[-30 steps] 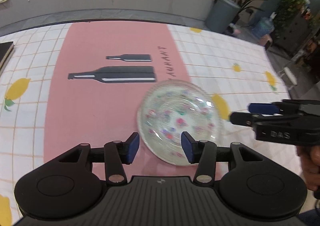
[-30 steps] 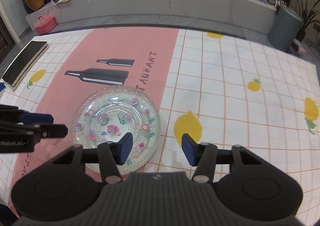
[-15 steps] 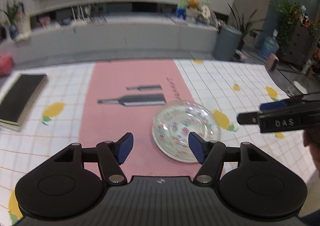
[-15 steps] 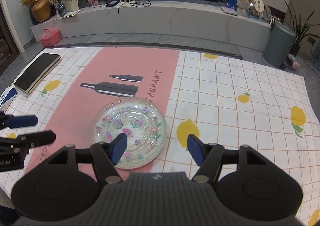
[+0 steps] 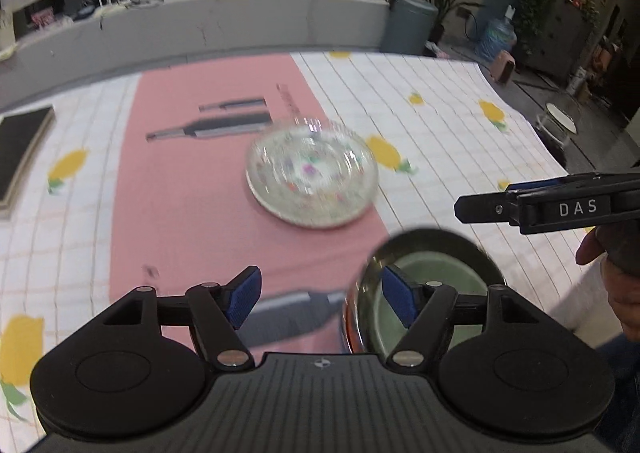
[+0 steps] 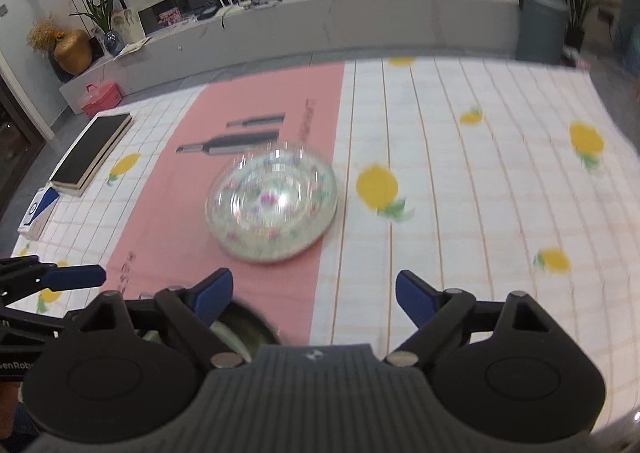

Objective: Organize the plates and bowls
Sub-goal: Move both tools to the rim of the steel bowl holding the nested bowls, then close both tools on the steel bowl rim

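A clear glass plate (image 5: pixel 312 177) (image 6: pixel 272 209) with a flower pattern lies on the pink strip of the tablecloth, blurred in both views. Nearer to me sits a dark-rimmed bowl (image 5: pixel 432 273) (image 6: pixel 240 329) with a pale green inside, partly hidden behind the gripper bodies. My left gripper (image 5: pixel 320 297) hangs short of the plate with its jaws opening; its right finger is over the bowl and its pads touch nothing. My right gripper (image 6: pixel 314 297) is also back from the plate, jaws opening, with only cloth between them. Each gripper shows at the edge of the other's view.
A black book (image 5: pixel 20 149) (image 6: pixel 92 149) lies at the table's left edge, with a white and blue box (image 6: pixel 38 213) beside it. The lemon-print checked cloth (image 6: pixel 460 193) stretches to the right. Beyond the far edge are a grey counter and a bin (image 5: pixel 412 29).
Both grippers have drawn back from the glass plate, which now looks smaller and farther off. Both pairs of jaws stand wider. The dark-rimmed bowl has come into view at the near side.
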